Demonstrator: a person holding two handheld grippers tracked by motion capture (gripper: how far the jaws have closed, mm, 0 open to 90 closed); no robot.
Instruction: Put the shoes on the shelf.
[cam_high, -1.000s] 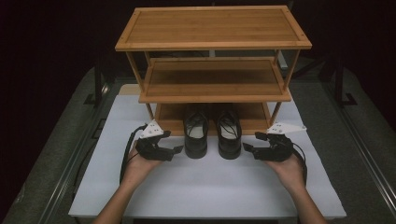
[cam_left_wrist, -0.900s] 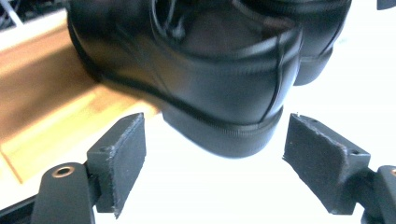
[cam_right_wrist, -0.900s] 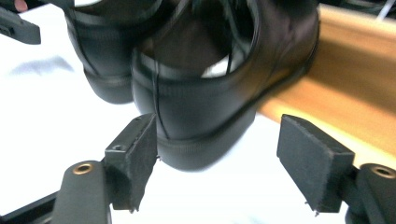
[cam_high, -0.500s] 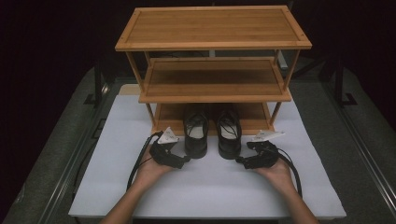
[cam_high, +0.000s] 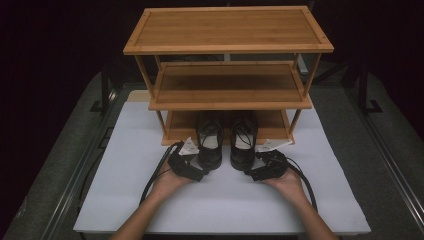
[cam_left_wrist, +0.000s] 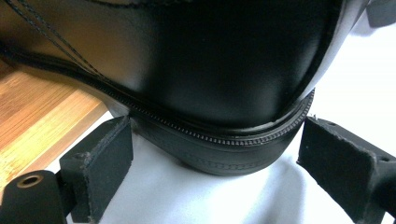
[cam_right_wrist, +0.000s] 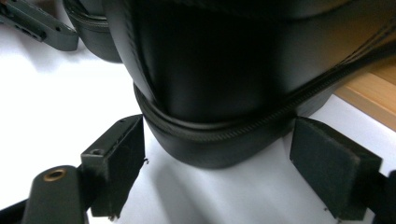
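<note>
at the foot of a bamboo rack (cam_high: 227, 97), the left gripper (cam_high: 196, 173) and right gripper (cam_high: 253, 174), jaws just opened wide and gripping nothing, each flank the heel of a black shoe (cam_high: 210, 142), (cam_high: 243, 141).

Black shoe (cam_left_wrist: 210, 70) heel between spread jaws, untouched; white mat (cam_left_wrist: 355, 88) beneath.

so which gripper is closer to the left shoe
Left. The left gripper sits at the heel of the left shoe, fingers open on either side of it without pressing. The right gripper sits at the right shoe, one shoe over.
</note>
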